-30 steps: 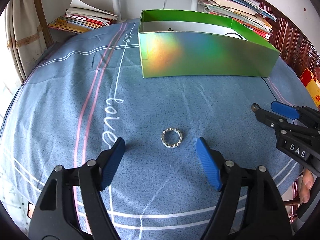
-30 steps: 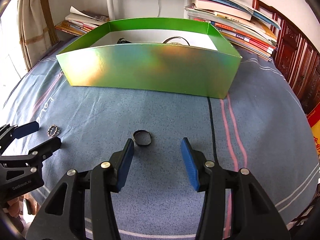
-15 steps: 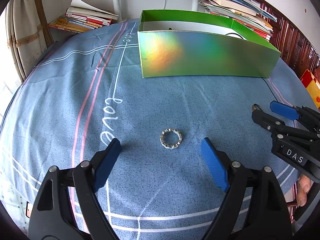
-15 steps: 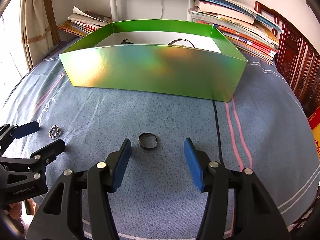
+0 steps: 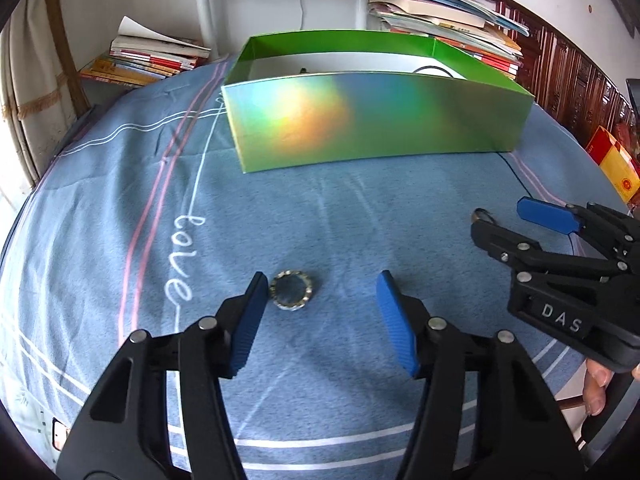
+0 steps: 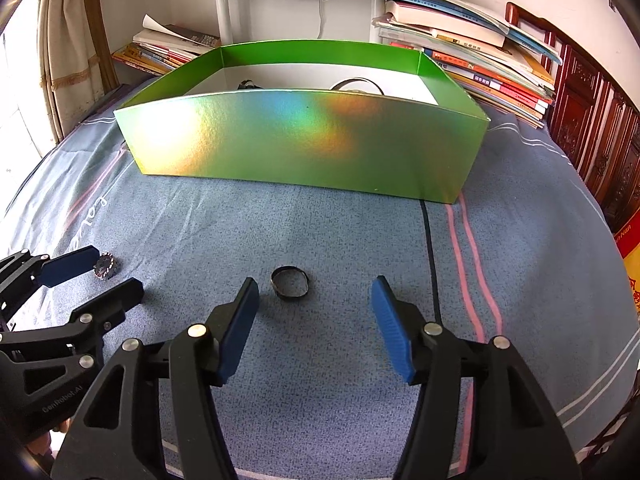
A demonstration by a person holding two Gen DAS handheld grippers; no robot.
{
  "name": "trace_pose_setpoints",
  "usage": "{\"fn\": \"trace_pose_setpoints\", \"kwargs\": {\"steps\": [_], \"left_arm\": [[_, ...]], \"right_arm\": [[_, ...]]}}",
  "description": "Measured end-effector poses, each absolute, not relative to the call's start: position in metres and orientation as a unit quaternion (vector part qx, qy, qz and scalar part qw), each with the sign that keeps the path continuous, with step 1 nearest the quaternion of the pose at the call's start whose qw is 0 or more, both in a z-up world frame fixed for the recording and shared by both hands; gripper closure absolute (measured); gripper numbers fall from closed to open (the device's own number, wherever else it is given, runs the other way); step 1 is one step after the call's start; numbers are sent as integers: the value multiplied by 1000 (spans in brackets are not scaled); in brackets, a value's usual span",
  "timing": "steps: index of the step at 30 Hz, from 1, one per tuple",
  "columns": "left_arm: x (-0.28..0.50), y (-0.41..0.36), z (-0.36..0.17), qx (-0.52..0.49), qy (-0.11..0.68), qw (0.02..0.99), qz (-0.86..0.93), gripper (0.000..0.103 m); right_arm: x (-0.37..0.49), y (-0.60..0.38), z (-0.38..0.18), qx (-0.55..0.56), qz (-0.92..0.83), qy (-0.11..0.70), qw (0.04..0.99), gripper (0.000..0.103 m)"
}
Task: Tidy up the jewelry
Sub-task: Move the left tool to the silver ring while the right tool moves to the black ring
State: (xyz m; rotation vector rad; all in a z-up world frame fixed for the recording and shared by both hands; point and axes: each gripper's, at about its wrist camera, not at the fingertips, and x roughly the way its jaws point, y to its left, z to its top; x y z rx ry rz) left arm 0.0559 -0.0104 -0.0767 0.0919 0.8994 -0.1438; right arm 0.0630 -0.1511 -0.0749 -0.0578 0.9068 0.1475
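A studded silver ring (image 5: 292,290) lies flat on the blue bedspread (image 5: 360,216), just beside the left finger's blue pad (image 5: 251,312) of the left gripper (image 5: 320,316); its jaws are closing, about half apart, with the ring between them and the right pad well clear of it. A dark plain ring (image 6: 290,282) lies on the same cloth ahead of the right gripper (image 6: 316,322), nearer its left pad; those jaws are opening and grip nothing.

The right wrist view shows the dark ring whole; in the left wrist view only a sliver of it peeks out behind the right gripper's black fingertip. The right wrist view also looks further into the green holographic box (image 6: 304,148), where a dark band (image 6: 356,84) and a small black item lie on its white floor. The left wrist view alone shows a person's fingertips (image 5: 596,388) under the right gripper.

Open cloth lies between both rings and the box's near wall. Stacks of books (image 6: 480,64) crowd behind the box, and carved wooden furniture (image 6: 592,136) borders the right.
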Motion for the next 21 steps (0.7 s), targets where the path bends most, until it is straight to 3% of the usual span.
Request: {"fn": "trace_pose_setpoints", "kwargs": {"steps": [9, 13, 19, 21], "left_arm": [[61, -15, -78, 41, 434, 897, -75, 45], [59, -12, -78, 40, 439, 895, -71, 38], [58, -11, -77, 39, 439, 895, -69, 37], [58, -11, -77, 38, 439, 895, -70, 37]], "right_arm": [[63, -153, -75, -27, 70, 438, 896, 42], [61, -154, -75, -27, 69, 439, 896, 42], [60, -152, -75, -29, 75, 434, 897, 42], [58, -150, -76, -30, 80, 431, 898, 49]]}}
